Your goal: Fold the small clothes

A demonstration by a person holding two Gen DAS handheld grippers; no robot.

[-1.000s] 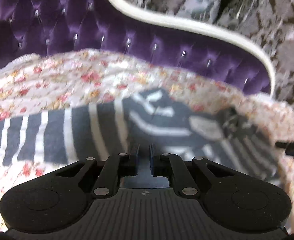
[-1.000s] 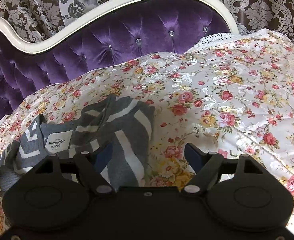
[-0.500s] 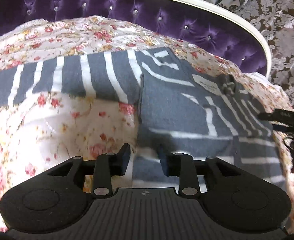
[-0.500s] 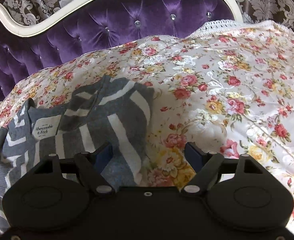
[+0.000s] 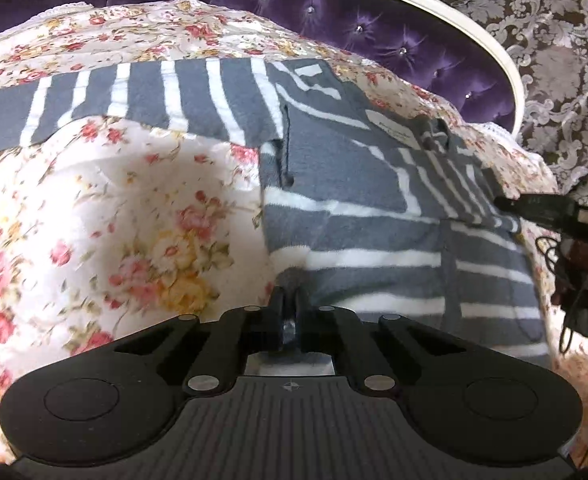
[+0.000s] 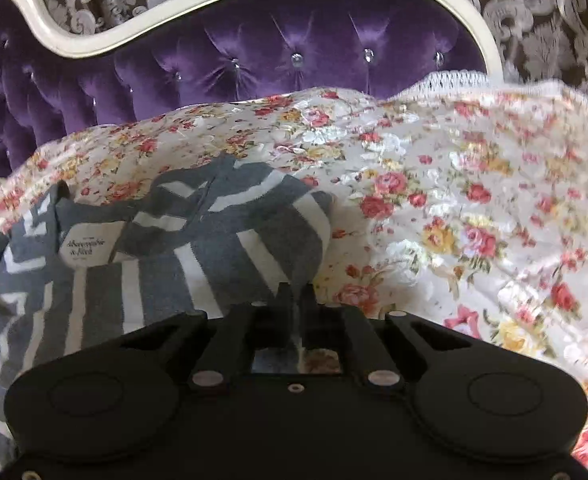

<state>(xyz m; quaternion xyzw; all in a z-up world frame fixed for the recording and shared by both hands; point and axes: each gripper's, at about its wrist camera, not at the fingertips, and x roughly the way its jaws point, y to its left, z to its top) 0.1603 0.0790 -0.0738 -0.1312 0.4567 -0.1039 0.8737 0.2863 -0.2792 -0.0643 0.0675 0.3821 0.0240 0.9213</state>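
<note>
Pinching the near hem of the grey-and-white striped knit sweater (image 5: pixel 374 200), the left gripper (image 5: pixel 289 308) and right gripper (image 6: pixel 296 300) each sit clamped on its edge. Beyond the sweater's hem, its body runs away toward the purple tufted headboard (image 6: pixel 294 52) across the floral bedspread (image 6: pixel 474 200), one sleeve (image 5: pixel 133 96) stretching sideways to the left.

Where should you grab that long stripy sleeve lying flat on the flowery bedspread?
Grip the sleeve at its far cuff end, coming from above with one finger slid under its near edge. It lies flat and stretched out from the striped sweater, so the free end should carry the whole sleeve over. The left gripper looks shut on the sweater's side edge.
</note>
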